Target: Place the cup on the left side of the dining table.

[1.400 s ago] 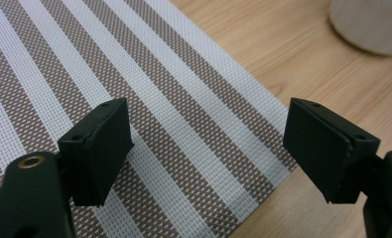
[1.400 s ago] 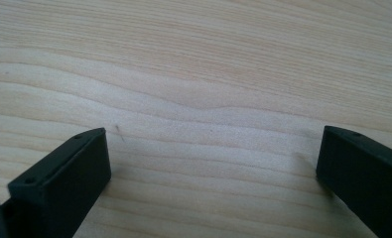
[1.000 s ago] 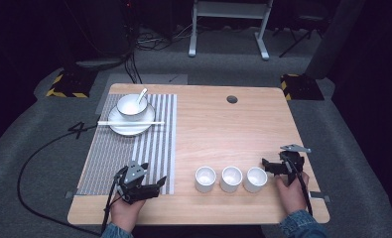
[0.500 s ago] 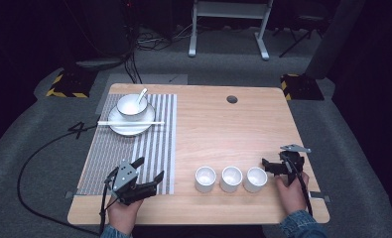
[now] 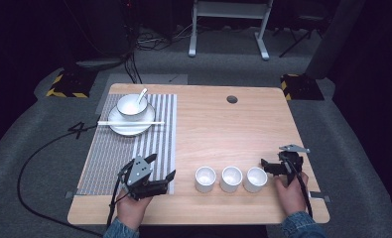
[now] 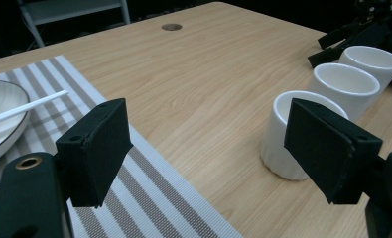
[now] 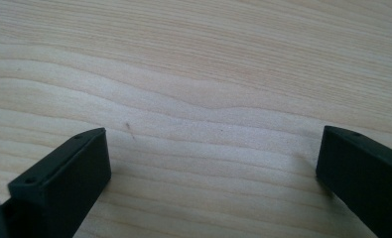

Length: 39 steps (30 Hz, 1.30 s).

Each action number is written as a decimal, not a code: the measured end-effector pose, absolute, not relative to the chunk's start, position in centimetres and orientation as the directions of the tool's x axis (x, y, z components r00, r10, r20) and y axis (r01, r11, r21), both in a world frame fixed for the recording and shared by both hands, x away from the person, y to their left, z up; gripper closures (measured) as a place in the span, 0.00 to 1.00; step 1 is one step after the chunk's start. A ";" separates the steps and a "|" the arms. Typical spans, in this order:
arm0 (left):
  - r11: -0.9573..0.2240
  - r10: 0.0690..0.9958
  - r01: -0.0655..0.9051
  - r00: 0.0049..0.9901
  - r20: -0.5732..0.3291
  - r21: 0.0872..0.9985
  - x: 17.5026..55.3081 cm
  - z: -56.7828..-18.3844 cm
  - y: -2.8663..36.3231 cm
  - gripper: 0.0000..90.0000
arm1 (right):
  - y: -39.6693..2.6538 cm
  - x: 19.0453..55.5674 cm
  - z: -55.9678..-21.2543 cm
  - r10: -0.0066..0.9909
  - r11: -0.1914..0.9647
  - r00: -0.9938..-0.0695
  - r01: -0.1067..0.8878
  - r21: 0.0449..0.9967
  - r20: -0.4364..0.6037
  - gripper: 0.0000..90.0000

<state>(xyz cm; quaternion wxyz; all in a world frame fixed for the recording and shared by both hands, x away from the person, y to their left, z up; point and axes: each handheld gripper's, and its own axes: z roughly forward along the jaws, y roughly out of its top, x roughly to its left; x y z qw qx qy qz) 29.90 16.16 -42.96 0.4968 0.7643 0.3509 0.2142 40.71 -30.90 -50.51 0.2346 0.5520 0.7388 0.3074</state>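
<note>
From the high view, three white cups stand in a row near the worktop's (image 5: 223, 129) front edge; the left gripper (image 5: 164, 168) hangs released over the striped placemat's (image 5: 149, 144) corner, aimed at the nearest cup (image 5: 205, 178), probably lining up a grasp. In the left gripper view its jaws, just opened, stand empty, that cup (image 6: 295, 134) ahead, apart. In the right gripper view the right gripper (image 7: 208, 173) gapes over bare wood.

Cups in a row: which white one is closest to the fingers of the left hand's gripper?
The cup at the left end of the row, next to the striped mat. It sits right in front of the left gripper; the other two cups lie farther off, toward the right gripper.
</note>
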 end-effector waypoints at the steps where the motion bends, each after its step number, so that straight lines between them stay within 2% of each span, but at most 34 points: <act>1: -0.261 0.739 0.319 0.673 -0.024 0.911 30.1 -43.0 15.9 0.20 | -30.9 40.7 -50.5 0.960 0.201 -0.280 0.671 0.713 -0.007 0.00; 10: -0.270 0.671 0.283 0.741 -0.031 0.920 31.6 -42.7 12.9 0.20 | -30.9 40.7 -50.5 0.959 0.204 -0.282 0.671 0.713 -0.009 0.00; 25: -0.259 0.642 0.242 0.766 -0.020 0.935 33.0 -42.8 8.7 0.18 | -30.9 40.7 -50.5 0.959 0.204 -0.282 0.671 0.713 -0.010 0.00; 26: -0.228 0.651 0.256 0.758 -0.049 0.939 33.2 -42.9 8.2 0.16 | -30.9 40.7 -50.5 0.960 0.204 -0.281 0.671 0.713 -0.009 0.00; 29: -0.221 0.663 0.266 0.747 -0.056 0.938 33.3 -43.0 7.7 0.16 | -30.9 40.7 -50.5 0.960 0.204 -0.281 0.671 0.713 -0.009 0.00; 39: -0.268 0.659 0.291 0.751 -0.046 0.919 33.3 -44.2 5.8 0.16 | -30.9 40.7 -50.5 0.960 0.204 -0.281 0.671 0.713 -0.009 0.00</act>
